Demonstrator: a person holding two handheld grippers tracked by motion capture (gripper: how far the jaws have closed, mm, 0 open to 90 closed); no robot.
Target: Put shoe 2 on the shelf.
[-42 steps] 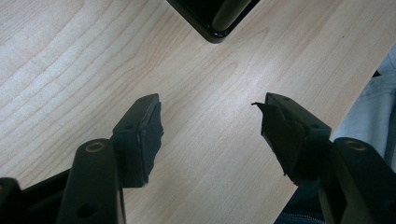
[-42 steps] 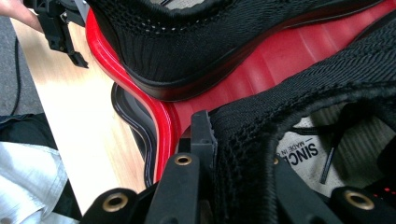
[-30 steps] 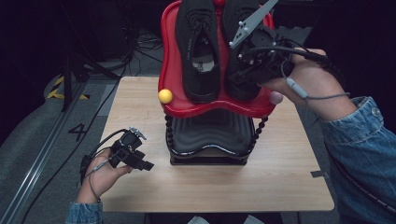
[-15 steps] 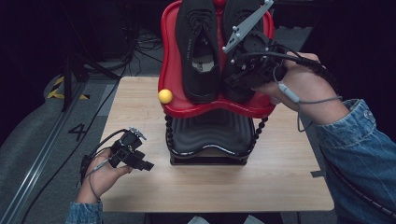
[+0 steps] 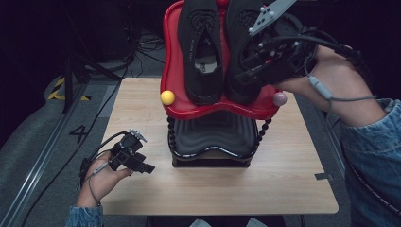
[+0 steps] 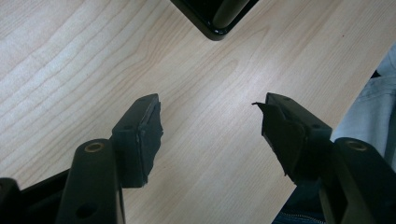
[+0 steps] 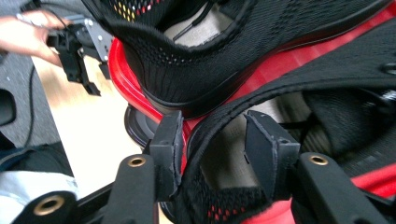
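Note:
Two black knit shoes lie side by side on a red tray (image 5: 172, 71) atop a black stand (image 5: 210, 137). My right gripper (image 5: 241, 78) is at the heel of the right shoe (image 5: 239, 42). In the right gripper view the right gripper (image 7: 215, 140) is open and straddles that shoe's (image 7: 345, 60) collar, one jaw outside and one inside the opening. The left shoe (image 5: 201, 52) lies untouched beside it. Low over the table's front left, my left gripper (image 5: 147, 168) is open with nothing between its jaws, and the left gripper view looks past it (image 6: 210, 121) at bare wood.
A yellow ball (image 5: 167, 97) and a pink ball (image 5: 280, 99) sit at the tray's front corners. The stand's corner (image 6: 215, 18) lies just beyond the left jaws. The wooden table (image 5: 283, 189) has bare room in front of the stand. Dark floor with cables surrounds it.
The right hand has turned and shifted slightly at the right shoe's heel, settling the jaws around its collar. The left gripper has stayed still.

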